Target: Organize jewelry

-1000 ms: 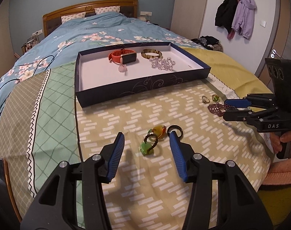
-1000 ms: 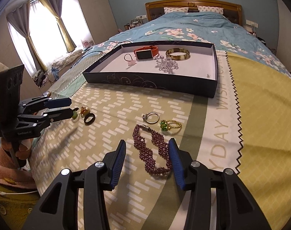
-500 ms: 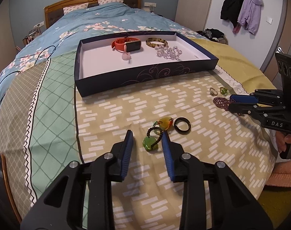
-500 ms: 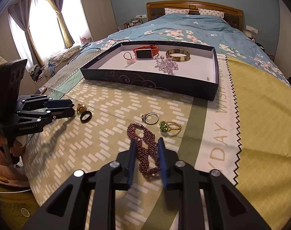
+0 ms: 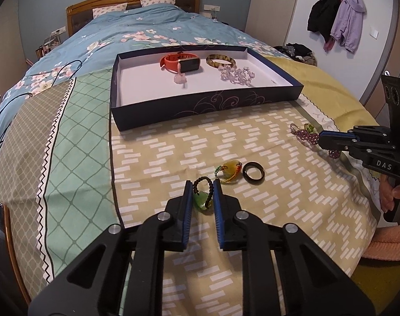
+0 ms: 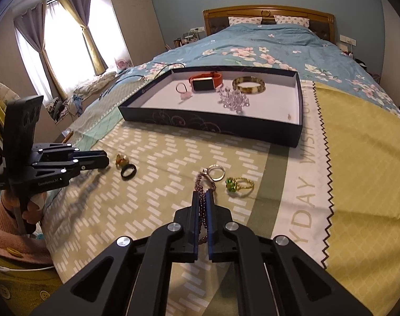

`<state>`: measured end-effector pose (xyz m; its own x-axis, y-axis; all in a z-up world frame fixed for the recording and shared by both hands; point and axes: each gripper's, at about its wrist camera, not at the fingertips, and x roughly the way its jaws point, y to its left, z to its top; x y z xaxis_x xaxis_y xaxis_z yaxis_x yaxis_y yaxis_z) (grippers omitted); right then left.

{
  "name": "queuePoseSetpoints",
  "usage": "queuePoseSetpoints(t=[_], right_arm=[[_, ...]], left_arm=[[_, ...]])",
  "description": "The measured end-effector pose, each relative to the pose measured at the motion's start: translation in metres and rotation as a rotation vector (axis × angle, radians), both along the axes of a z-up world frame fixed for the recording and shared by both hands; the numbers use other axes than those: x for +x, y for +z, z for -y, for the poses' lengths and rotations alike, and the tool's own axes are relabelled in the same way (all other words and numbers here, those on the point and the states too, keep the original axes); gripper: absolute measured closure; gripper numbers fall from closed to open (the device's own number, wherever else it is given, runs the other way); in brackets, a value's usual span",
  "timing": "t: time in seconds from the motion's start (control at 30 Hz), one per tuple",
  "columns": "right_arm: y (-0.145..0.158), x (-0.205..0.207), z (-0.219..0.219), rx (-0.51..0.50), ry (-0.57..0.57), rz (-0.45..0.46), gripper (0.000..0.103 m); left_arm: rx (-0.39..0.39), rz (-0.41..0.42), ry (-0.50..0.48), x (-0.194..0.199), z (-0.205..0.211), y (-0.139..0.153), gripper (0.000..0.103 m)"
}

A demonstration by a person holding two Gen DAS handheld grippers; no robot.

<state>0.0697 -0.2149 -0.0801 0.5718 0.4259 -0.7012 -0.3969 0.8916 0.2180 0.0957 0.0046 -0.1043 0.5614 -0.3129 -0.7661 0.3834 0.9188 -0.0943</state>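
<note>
On the patterned bedspread, my left gripper has its jaws closing on a green pendant with a dark bead cord; both pads touch it. My right gripper is shut on a purple bead bracelet, whose clasp end trails ahead of the fingertips. In the left wrist view the right gripper sits at the right with the bracelet sticking out of it. A dark blue tray with a white floor lies further up the bed and holds an orange watch, an amber bangle, a crystal bracelet and a pink charm.
An amber pendant and a black ring lie just ahead of the left gripper. A silver ring and a gold ring with a green stone lie ahead of the right one. A cable runs across the blue quilt at the left.
Both grippers' jaws have closed in from wide open: the left around the green pendant, the right onto the purple bracelet. Neither hand has shifted.
</note>
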Motion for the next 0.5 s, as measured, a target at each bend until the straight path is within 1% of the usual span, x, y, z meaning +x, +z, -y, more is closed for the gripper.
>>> queuePoseSetpoints(t=[0.2, 0.5], right_arm=[[0.010, -0.001, 0.001, 0.025, 0.003, 0.025, 0.100], [0.020, 0.002, 0.000, 0.036, 0.003, 0.058, 0.100]], left_arm=[[-0.017, 0.027, 0.001, -0.004, -0.001, 0.009, 0.088], [-0.039, 0.070, -0.006, -0.008, 0.000, 0.024, 0.088]])
